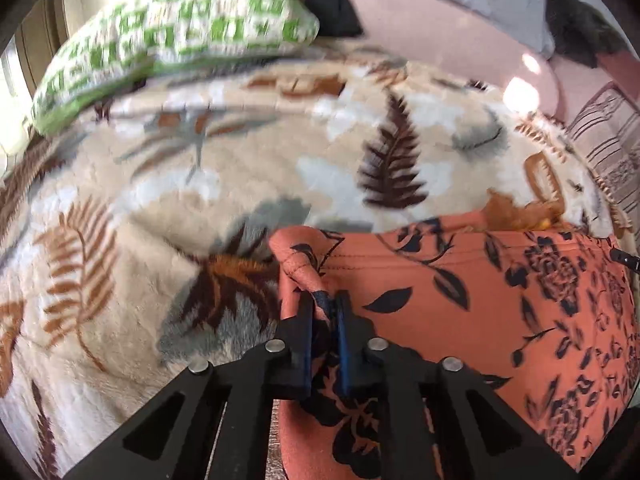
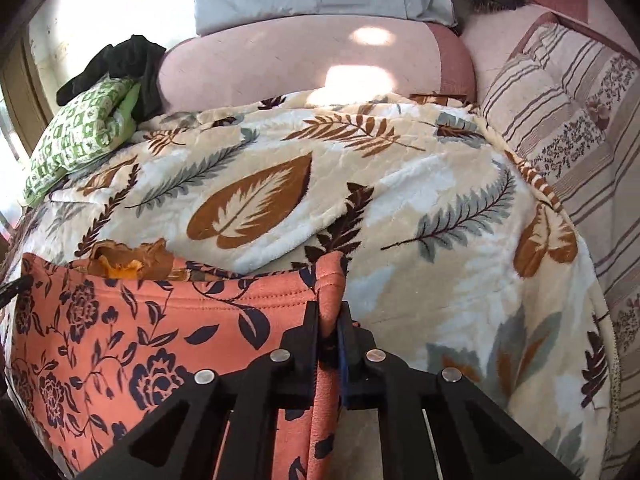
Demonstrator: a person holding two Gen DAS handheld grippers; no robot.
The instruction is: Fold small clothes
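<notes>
Ahead of both grippers, from ten to two o'clock, the leaf-print blanket (image 2: 280, 184) lies bare and offers open passage. At ten o'clock a green-and-white checked pillow (image 2: 76, 136) sits on its far edge with a black garment (image 2: 124, 60) bunched behind it. A pink cushion (image 2: 300, 60) walls the twelve o'clock side. At two o'clock striped pillows (image 2: 560, 120) block the way. A small orange lump, perhaps crumpled cloth (image 2: 128, 260), rests just beyond the floral garment's (image 2: 120, 320) hem.
</notes>
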